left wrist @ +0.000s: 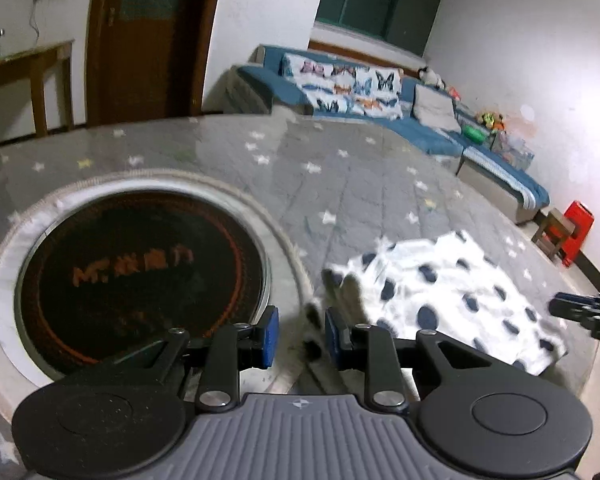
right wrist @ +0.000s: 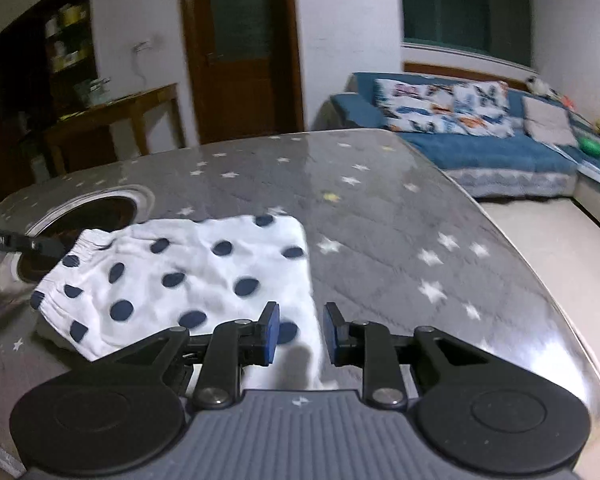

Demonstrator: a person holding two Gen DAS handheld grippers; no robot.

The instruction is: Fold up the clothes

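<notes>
Where the white garment with dark blue dots lies on the grey star-patterned surface, it forms a compact, roughly rectangular bundle beside the round black hob set into the top, one gathered elastic edge turned toward the hob. It looks like thin, soft cotton: light, limp, ready to slide on the glossy top and to sag wherever it is lifted. To my eye the firmest places to take hold are the gathered waistband and the outer corners, where the cloth is doubled. Whether this bundle is already a finished fold or a half fold awaiting another, I cannot settle from here.

Both tools hang just above it. The left gripper sits at the waistband end with its blue-padded fingers apart and nothing between them. The right gripper hovers over the near edge of the cloth, its fingers likewise apart and empty.

Orange lettering on the hob begins with "M", the rest too blurred to read.
</notes>
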